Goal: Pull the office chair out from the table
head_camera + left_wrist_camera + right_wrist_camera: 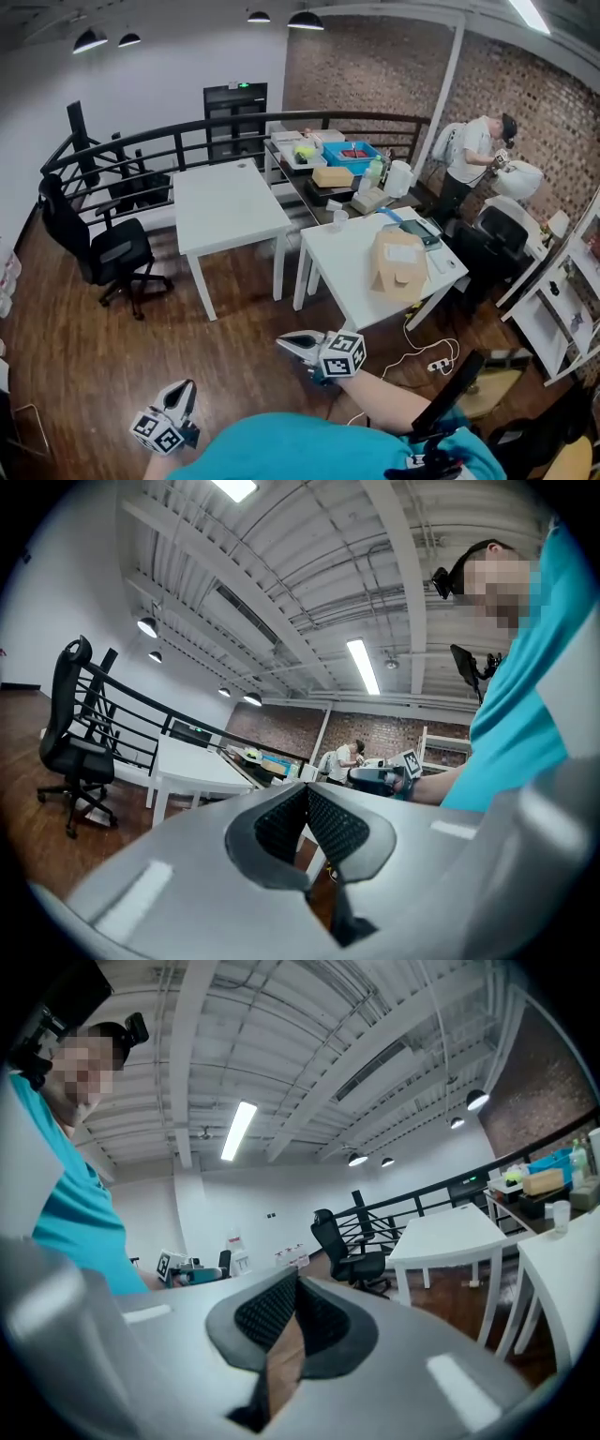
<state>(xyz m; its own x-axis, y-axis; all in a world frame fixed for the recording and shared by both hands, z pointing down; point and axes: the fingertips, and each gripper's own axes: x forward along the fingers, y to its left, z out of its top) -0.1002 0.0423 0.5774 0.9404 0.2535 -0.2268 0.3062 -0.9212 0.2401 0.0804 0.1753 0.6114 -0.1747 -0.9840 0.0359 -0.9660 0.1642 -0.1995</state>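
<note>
wide room here, wooden floor (66, 356) all round, and two white tables in the middle: the bare table (225, 202) on the left and the cluttered table (347, 262) on the right. the office chair (98, 246), black and on castors, stands off to the left of the bare table, apart from it and with its back near the dark railing (187, 131).

first worry: picking the wrong chair. there's a second dark chair (502, 230) over on the right, by the person at the far desk, and the task names only one.

second worry: those castors. a pull that's off-centre would likely spin the chair rather than roll it straight, and it could swing into the railing or knock a leg of the bare table.

down low now. the left gripper (186, 390) hangs near the person's body with its jaws pressed together and nothing between them. the right gripper (287, 343) is the same, pinched closed and empty. both sit well apart from the chair, so neither can take hold of an armrest or the backrest until it opens. narrow jaws on a rounded frame could slip, i'd say.

smallest hazard: a white power strip (437, 366) and its cable lie on the floor by the cluttered table, just right of the person. a careless step there could catch a foot.
</note>
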